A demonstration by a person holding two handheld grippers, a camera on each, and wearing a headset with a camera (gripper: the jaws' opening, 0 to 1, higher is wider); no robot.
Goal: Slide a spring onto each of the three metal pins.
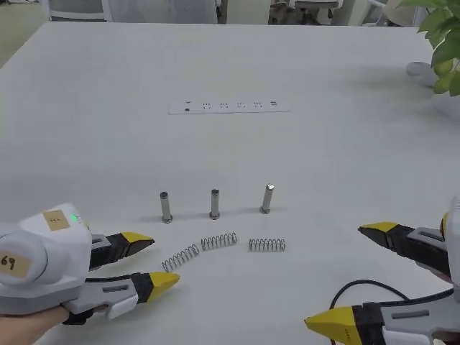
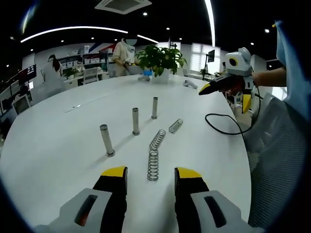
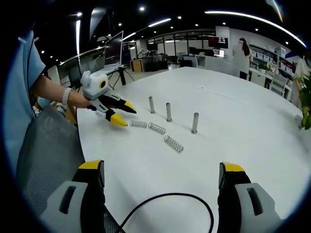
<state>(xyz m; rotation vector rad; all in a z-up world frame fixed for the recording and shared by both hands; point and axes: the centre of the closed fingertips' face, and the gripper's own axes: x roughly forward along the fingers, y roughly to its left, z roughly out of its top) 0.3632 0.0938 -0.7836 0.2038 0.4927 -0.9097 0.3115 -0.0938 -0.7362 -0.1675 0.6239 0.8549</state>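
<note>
The left gripper [image 1: 159,261], its yellow-tipped fingers open and empty, is at the near left of the white table [image 1: 338,144]. The right gripper [image 1: 336,277] is at the near right, spread wider and also empty. Between them lie three coiled steel springs [image 1: 218,241]. Just beyond, three upright silver metal pins [image 1: 214,204] stand bare. Farther off lies a flush white socket strip [image 1: 230,106].

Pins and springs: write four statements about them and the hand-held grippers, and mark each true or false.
1. Three metal pins stand upright on the table. True.
2. Three springs lie loose on the table, on the person's side of the pins. True.
3. One pin already carries a spring. False: all three pins are bare.
4. Both grippers are shut. False: the left hand-held gripper and the right hand-held gripper are open and empty.
</note>
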